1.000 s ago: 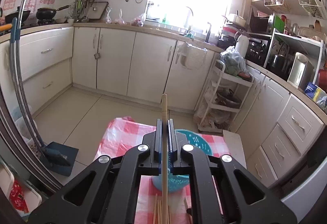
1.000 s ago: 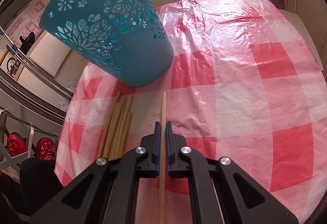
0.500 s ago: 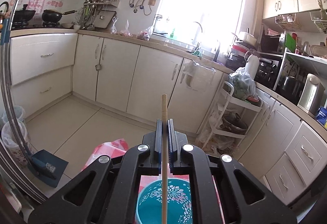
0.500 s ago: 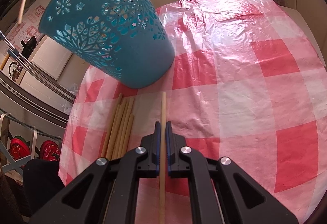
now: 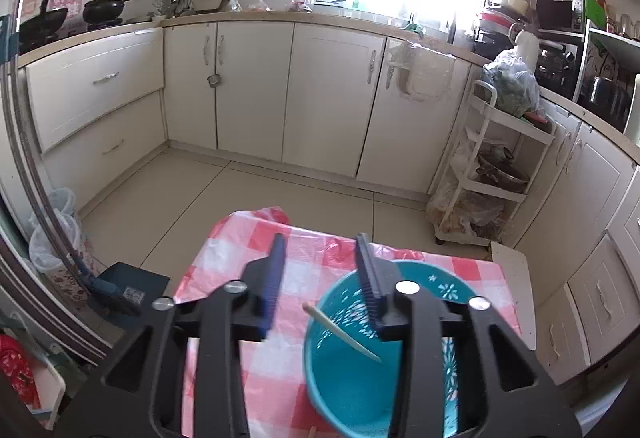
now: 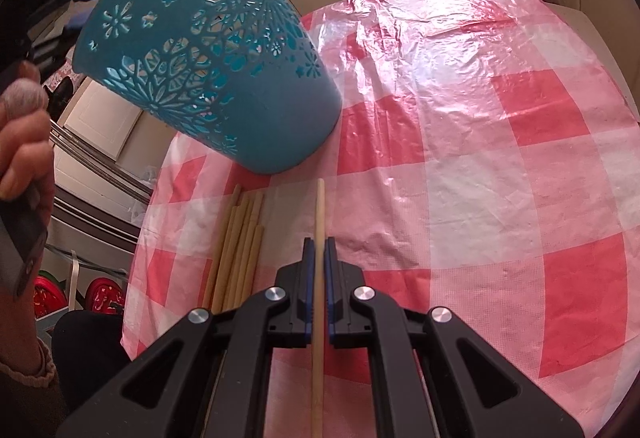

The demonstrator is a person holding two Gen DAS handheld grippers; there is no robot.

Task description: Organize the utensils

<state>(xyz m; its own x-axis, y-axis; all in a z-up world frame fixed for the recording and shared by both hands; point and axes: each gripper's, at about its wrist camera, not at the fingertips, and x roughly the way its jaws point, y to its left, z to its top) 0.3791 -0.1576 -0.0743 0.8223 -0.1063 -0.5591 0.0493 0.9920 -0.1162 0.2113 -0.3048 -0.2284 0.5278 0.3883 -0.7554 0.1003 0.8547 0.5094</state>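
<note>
Two grippers worked over one small table draped in a red-and-white checked cloth point(image 6: 500, 166). From the left wrist view, the cloth's far edge ran across at 12 o'clock of the left gripper point(image 5: 320, 280), with bare floor tiles point(image 5: 192, 206) beyond it up to the cream cabinets point(image 5: 328, 98); a dustpan point(image 5: 128, 288) stood at 9 o'clock off the table's left edge and a white shelf trolley point(image 5: 496, 166) at 2 o'clock. The left gripper's jaws had just been opening and stood apart with nothing between them. A chopstick point(image 5: 342, 332) leaned loose inside the teal perforated holder point(image 5: 360, 378), its tip over the near-left rim, at 5 o'clock of the fingertips. Half a second before, that stick was clamped upright between closed jaws above the holder; it had since dropped in, and the view had tilted lower, showing more cloth.

From the right wrist view, the holder point(image 6: 208, 50) stood at 11 o'clock, close to the cloth's left edge. The right gripper point(image 6: 319, 250) was clamped on a single chopstick point(image 6: 319, 278) pointing to 12 o'clock, its tip just short of the holder's base, as before. A bundle of loose chopsticks point(image 6: 240, 242) lay at 10 o'clock beside it. Wide open cloth spread from 1 to 4 o'clock. A hand point(image 6: 24, 142) on the left gripper's handle had come into view at 9 o'clock.
</note>
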